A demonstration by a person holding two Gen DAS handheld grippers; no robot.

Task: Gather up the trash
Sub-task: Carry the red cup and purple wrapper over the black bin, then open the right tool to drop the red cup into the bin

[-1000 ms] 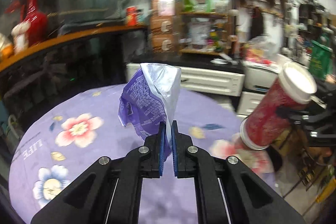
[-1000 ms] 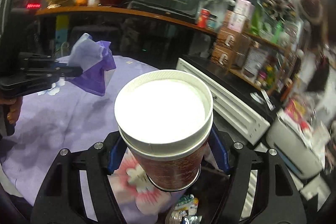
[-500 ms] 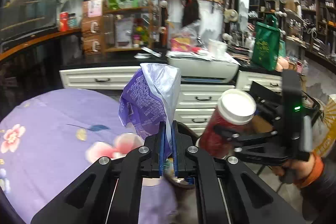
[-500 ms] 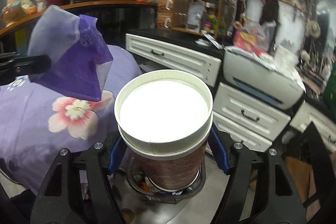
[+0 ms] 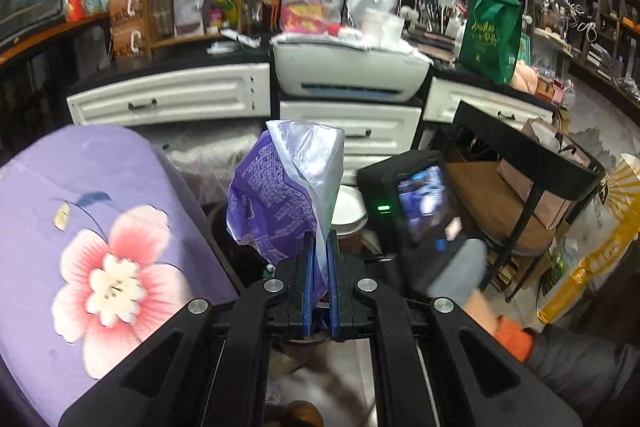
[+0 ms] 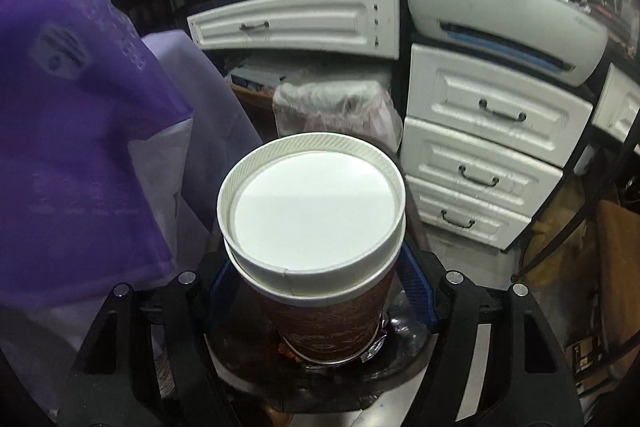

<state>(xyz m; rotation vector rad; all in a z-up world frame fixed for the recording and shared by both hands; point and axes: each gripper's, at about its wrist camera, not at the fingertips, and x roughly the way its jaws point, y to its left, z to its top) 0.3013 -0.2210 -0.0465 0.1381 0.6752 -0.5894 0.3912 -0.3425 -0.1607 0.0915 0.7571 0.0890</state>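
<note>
Left gripper [image 5: 320,259]: jaws pressed together on lower edge of purple snack wrapper [image 5: 280,195]; wrapper stands up ahead of jaws.

Right gripper [image 6: 320,307]: jaws clamped on sides of brown paper cup [image 6: 328,323], white lid [image 6: 312,207] facing camera. Below cup, past jaws: dark round bin [image 6: 400,359]. Purple tablecloth [image 5: 80,211] left of left jaws.

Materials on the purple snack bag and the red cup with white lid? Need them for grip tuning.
Crumpled purple snack bag: looks like thin plastic film with a silvery, likely foil-lined inside; it creases sharply and shines. Red-brown cup: seems paper, matte, with an embossed textured sleeve. Its white lid: ribbed rim and a visible side seam, probably paperboard, possibly plastic.
</note>
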